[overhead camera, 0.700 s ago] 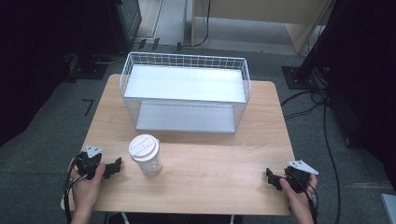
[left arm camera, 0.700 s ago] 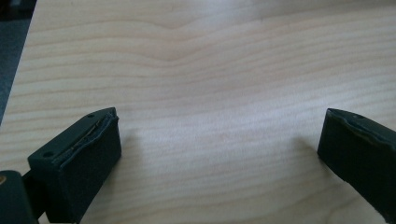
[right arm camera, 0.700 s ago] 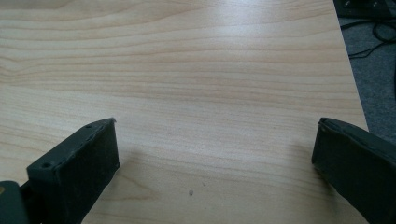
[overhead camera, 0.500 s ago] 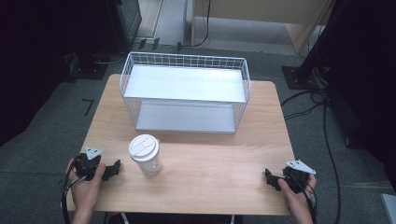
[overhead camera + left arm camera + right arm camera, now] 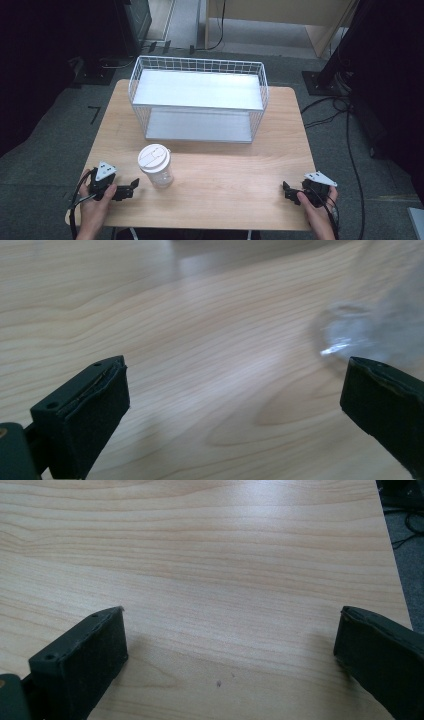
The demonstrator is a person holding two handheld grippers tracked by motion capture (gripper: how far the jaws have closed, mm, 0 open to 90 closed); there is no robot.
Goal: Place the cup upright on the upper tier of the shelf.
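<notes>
A clear plastic cup [image 5: 155,166] with a white lid stands upright on the wooden table [image 5: 220,180], left of centre near the front. My left gripper [image 5: 131,188] rests low at the front left, just left of the cup and pointing toward it, jaws wide open and empty. In the left gripper view the cup's blurred clear base [image 5: 360,335] sits just beyond the right jaw. My right gripper [image 5: 286,192] rests at the front right corner, open, with bare wood between its jaws in the right gripper view.
A white wire basket [image 5: 198,105] with a shelf inside stands across the back half of the table. Cables [image 5: 350,145] run over the grey floor to the right. Dark equipment stands at the back left and right.
</notes>
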